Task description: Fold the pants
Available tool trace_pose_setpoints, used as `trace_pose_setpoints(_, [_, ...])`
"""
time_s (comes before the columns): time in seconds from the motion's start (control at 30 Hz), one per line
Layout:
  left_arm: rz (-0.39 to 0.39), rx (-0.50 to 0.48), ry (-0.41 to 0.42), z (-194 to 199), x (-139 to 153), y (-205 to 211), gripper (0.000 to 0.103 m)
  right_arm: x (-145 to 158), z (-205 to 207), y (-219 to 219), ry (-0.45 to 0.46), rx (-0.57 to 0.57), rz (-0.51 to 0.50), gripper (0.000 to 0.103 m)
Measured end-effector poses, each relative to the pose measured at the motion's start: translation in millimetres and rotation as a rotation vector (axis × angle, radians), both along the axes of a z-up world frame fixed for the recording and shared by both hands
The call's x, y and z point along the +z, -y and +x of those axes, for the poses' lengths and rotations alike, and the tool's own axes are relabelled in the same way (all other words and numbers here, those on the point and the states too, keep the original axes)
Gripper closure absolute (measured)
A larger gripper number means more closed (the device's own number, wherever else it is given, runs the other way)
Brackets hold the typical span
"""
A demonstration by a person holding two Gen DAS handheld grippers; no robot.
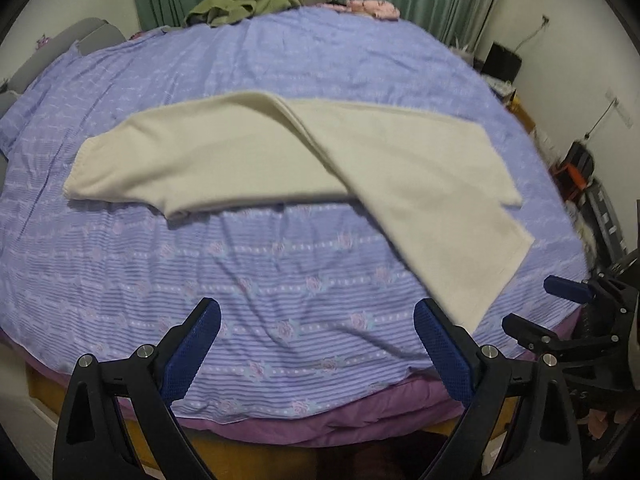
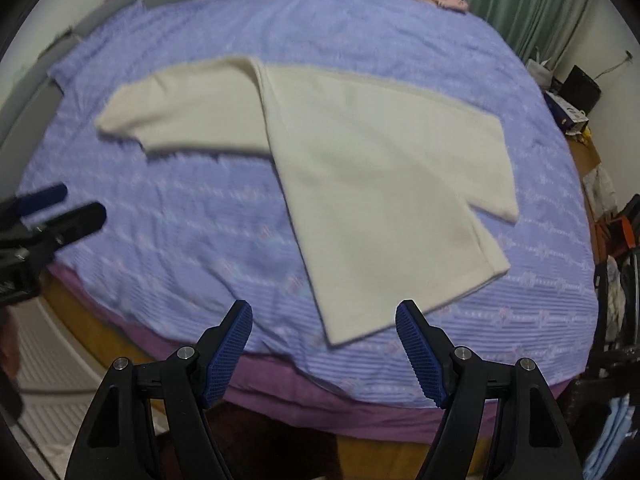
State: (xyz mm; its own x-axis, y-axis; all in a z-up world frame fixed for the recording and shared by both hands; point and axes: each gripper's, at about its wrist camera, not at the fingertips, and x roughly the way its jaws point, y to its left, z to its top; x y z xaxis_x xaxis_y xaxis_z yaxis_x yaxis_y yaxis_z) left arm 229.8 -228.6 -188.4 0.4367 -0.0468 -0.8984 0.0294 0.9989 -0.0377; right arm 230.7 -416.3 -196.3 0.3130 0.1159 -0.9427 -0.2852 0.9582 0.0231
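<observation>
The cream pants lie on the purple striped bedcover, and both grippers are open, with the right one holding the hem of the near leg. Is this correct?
Not quite. The right gripper holds nothing: in the right wrist view its jaws stand apart above the bedcover, short of the hem. The cream pants do lie on it, and the left gripper is open too.

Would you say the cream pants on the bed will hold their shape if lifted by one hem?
Probably not: the cream pants lie limp and creased over themselves, so they should droop. The fleecy-looking surface suggests decent grip, and they look light.
</observation>
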Motion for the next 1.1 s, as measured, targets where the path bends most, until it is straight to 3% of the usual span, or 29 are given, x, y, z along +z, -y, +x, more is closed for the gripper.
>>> trace_pose_setpoints(0.2, [0.037, -0.023, -0.067, 11.4, -38.7, 14.0, 0.005, -61.6, 7.5, 2.1, -0.060, 0.004, -0.060, 0.029])
trace_pose_setpoints(0.4, [0.066, -0.074, -0.085, 18.8, -60.9, 15.8, 0.005, -117.7, 23.9, -9.5, -0.099, 0.017, -0.151, 0.038])
trace_pose_setpoints(0.53, [0.088, -0.149, -0.065, 24.9, -62.4, 18.7, 0.005, -138.2, 34.2, -16.2, -0.113, 0.023, -0.238, 0.047])
trace_pose_setpoints(0.57, [0.095, -0.170, -0.056, 27.0, -61.5, 19.5, 0.005, -140.6, 36.6, -15.7, -0.123, 0.020, -0.235, 0.057])
trace_pose_setpoints(0.6, [0.100, -0.195, -0.045, 29.3, -59.8, 20.8, 0.005, -139.7, 38.2, -14.2, -0.128, 0.016, -0.227, 0.079])
trace_pose_setpoints(0.63, [0.107, -0.230, -0.028, 32.5, -56.7, 22.1, 0.005, -133.8, 40.5, -11.3, -0.126, 0.010, -0.217, 0.091])
trace_pose_setpoints(0.67, [0.113, -0.260, -0.012, 35.5, -53.4, 23.7, 0.005, -123.1, 42.5, -7.0, -0.114, -0.006, -0.203, 0.094])
trace_pose_setpoints(0.9, [0.216, -0.621, 0.195, 74.4, -24.5, 52.3, 0.004, -28.8, 46.8, 40.8, 0.055, -0.182, -0.151, 0.094])
trace_pose_setpoints(1.1, [0.364, -0.940, 0.347, 119.4, -25.1, 98.9, 0.004, 5.8, 55.5, 54.8, 0.129, -0.223, -0.161, 0.094])
